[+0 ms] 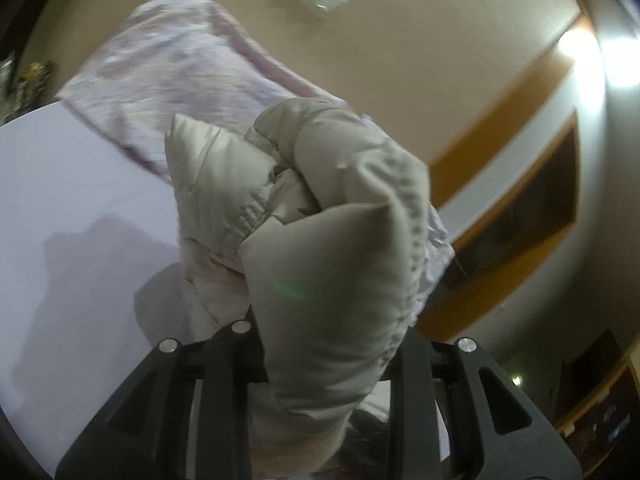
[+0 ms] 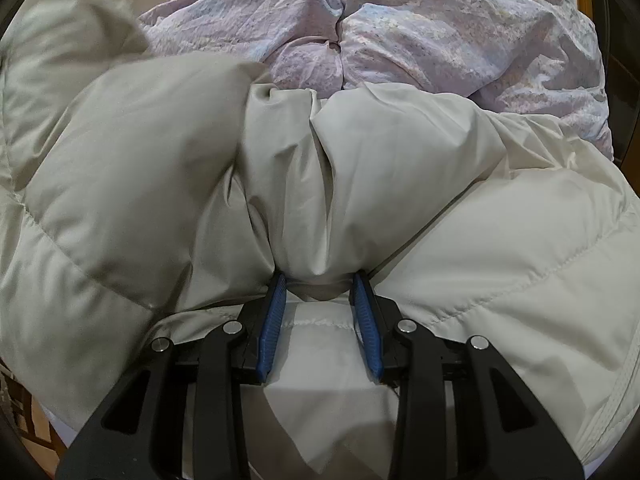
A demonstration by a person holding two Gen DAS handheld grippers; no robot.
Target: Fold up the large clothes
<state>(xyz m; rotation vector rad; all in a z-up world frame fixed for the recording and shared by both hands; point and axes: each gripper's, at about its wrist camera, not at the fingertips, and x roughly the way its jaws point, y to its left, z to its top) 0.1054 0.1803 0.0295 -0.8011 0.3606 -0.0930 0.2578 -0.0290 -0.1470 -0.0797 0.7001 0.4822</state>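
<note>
Up close, the left tongs (image 1: 324, 344) are clamped on a thick bunch of the pale grey puffer jacket (image 1: 320, 216), which fills the space between the black fingers and hides their pads. The gathered padding bulges forward from the grip, its quilted seams and an elastic-stitched edge crumpled together, and it is raised clear of the white bed sheet (image 1: 80, 184) seen to the left of it. Behind the bunch lies a pink-and-lilac patterned duvet (image 1: 168, 72), blurred in this view, against a beige wall (image 1: 420, 40) with a wooden-trimmed opening to the right.

Over on the other side, the right tongs (image 2: 320, 284) pinch a fold of the same jacket (image 2: 360, 168); the blue pads (image 2: 274, 320) stand a little apart with the fabric pressed between their tips. The jacket spreads wide across the bed around that grip, one puffy section heaped up on the left and a smoother quilted panel lying flat to the right and below. The duvet (image 2: 420, 28) is rumpled just beyond it, touching its far edge.
</note>
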